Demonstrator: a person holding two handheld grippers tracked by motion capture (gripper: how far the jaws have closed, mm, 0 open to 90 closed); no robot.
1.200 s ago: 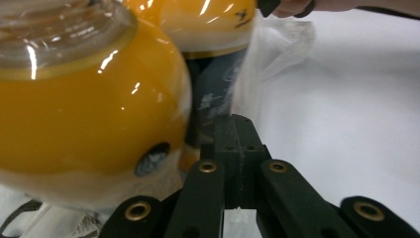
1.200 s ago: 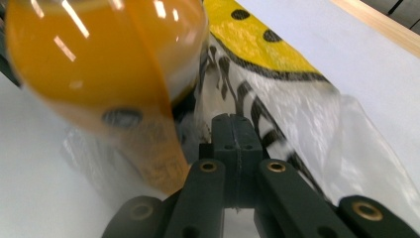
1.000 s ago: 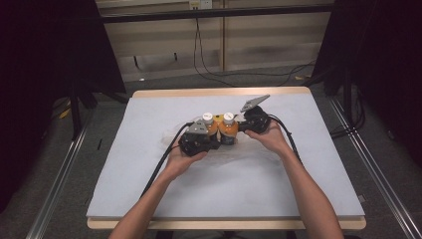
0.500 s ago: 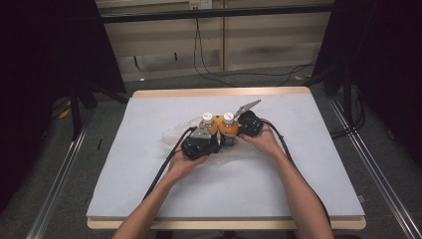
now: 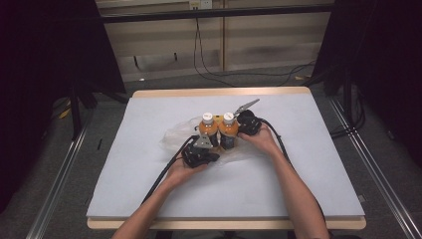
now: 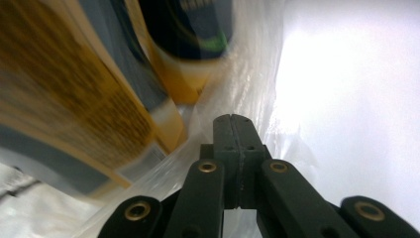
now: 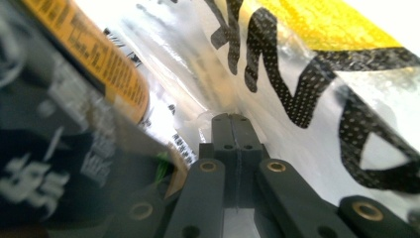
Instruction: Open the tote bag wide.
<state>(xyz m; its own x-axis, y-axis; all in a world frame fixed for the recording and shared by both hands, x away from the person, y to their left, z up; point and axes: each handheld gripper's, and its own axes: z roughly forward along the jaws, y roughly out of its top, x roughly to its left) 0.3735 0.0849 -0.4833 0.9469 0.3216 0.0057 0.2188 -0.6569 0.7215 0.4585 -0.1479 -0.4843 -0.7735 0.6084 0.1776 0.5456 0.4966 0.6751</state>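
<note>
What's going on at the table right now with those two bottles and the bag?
A person works two handheld grippers at a white table. Two orange bottles with white caps stand upright side by side on a clear plastic bag. The left gripper sits low at the bottles' near left side, the right gripper against their right. In both gripper views the jaws are shut, and each pair seems to pinch the bag's film beside the bottles.

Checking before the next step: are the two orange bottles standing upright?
Upright: both orange bottles stand with white caps on top, on the plastic bag.
</note>
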